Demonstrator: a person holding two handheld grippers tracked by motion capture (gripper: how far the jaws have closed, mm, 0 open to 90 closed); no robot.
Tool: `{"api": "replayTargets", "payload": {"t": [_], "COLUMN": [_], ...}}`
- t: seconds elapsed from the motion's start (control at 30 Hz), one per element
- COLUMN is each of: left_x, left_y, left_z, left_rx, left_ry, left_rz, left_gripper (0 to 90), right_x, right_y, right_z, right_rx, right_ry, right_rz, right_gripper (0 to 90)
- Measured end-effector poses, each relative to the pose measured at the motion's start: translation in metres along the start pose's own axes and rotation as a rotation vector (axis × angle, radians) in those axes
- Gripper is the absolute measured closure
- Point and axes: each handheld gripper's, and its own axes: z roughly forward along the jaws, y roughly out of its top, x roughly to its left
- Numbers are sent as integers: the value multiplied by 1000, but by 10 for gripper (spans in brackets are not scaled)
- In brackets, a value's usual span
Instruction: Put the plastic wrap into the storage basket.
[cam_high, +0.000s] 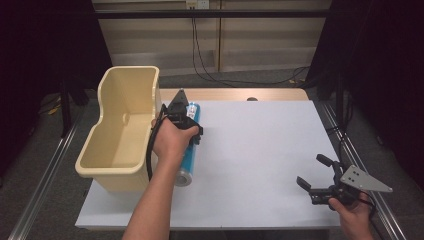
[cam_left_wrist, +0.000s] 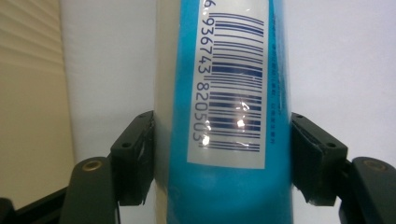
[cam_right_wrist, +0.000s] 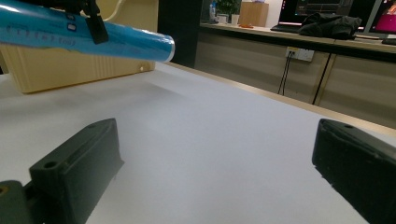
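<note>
**Left hand-held gripper clamps the blue tube**

The left hand-held gripper (cam_high: 186, 119) is closed on the tube (cam_high: 190, 150), one jaw pressed against each side near its barcode label. The tube runs lengthwise between the jaws, clear of the surface (cam_high: 260, 150), with the bin (cam_high: 125, 130) just beside it. The right hand-held gripper (cam_high: 314, 173) rests well apart, jaws spread, holding nothing.

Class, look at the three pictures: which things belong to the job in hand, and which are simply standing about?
Part of the job:
- long blue cylindrical tube with a barcode label, clamped in the left gripper, lifted off the table
- cream plastic bin beside it

Standing about:
- right gripper, open, holding nothing
- white tabletop
- black cables on the floor
</note>
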Motion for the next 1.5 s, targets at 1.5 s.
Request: {"api": "replayTargets", "payload": {"t": [1.5], "left_x": [54], "left_y": [-4], "left_z": [-118], "left_rx": [-114], "left_ry": [27], "left_rz": [5], "left_gripper": [323], "right_x": [2], "right_y": [-1], "right_z": [1], "right_rx": [1], "right_ry": [3], "right_rz": [-4], "right_gripper": [5]}}
